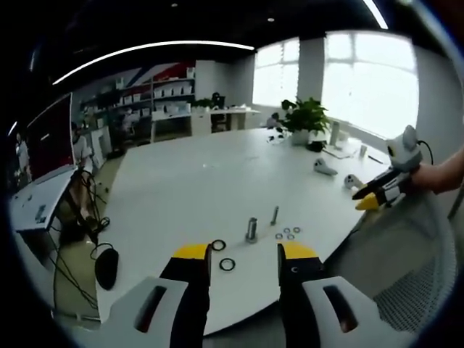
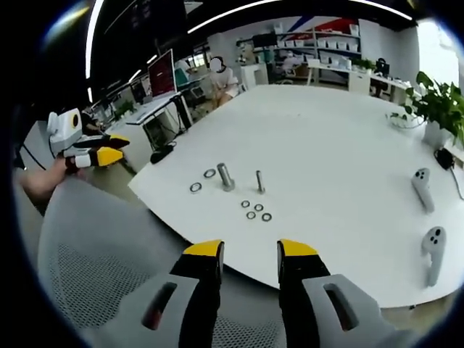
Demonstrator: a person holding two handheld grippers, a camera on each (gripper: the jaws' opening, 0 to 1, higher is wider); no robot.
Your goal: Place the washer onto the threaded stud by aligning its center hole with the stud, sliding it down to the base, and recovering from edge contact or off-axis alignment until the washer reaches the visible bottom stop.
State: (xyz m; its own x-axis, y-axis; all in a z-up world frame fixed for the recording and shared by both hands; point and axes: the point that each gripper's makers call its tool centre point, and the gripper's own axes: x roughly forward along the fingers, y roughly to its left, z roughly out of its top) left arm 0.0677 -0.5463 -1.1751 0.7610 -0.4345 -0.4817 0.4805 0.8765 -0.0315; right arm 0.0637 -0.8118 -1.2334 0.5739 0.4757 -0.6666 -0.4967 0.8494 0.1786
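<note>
Your left tongs [image 1: 245, 255] and right tongs [image 2: 250, 251] both gape wide, empty, at lower centre, short of the washers [image 2: 255, 211] and stud [image 2: 259, 181] on the surface [image 2: 341, 138].

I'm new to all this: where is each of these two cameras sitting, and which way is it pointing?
Left gripper view: rides on the left hand-held gripper, looking across the white table at two studs and washers; the right hand-held gripper and a hand enter from the right.
Right gripper view: rides on the right hand-held gripper, facing the same table from another side above a mesh chair; the left hand-held gripper enters from the left.
Shared: table, studs, washers, potted plant.
</note>
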